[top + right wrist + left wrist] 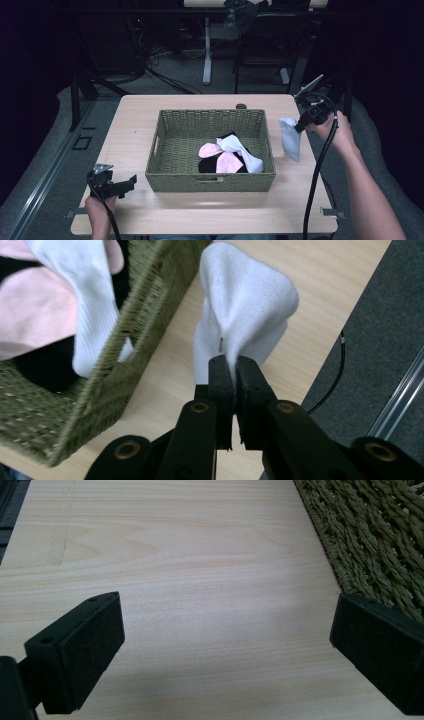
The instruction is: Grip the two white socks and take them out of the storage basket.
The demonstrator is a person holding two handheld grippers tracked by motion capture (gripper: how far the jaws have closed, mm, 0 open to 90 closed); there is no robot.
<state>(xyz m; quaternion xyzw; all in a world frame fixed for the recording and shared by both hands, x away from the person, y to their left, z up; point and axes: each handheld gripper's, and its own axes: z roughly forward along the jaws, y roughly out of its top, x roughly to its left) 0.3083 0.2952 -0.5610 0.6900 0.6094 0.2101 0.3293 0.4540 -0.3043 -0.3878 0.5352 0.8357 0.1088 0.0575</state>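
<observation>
Pale wood counter [150, 210] in a dark room, cables on the floor behind. Woven basket [210, 182] at centre holds pink, black and white socks. The white sock [245, 310] hangs just right of the basket, pinched in the right gripper [233, 365], jaws clenched on it. Left gripper [225, 645] rests low, jaws wide, empty.

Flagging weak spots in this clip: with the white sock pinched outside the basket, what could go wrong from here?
1. The right tool pinches only a small fold of the white sock, so it may slip out.
2. The sock hangs beside the woven basket, near the table edge; dropped, it might slide to the floor.
3. Another white sock drapes over the pink ones close to the basket's wall; a swing could snag it.
</observation>
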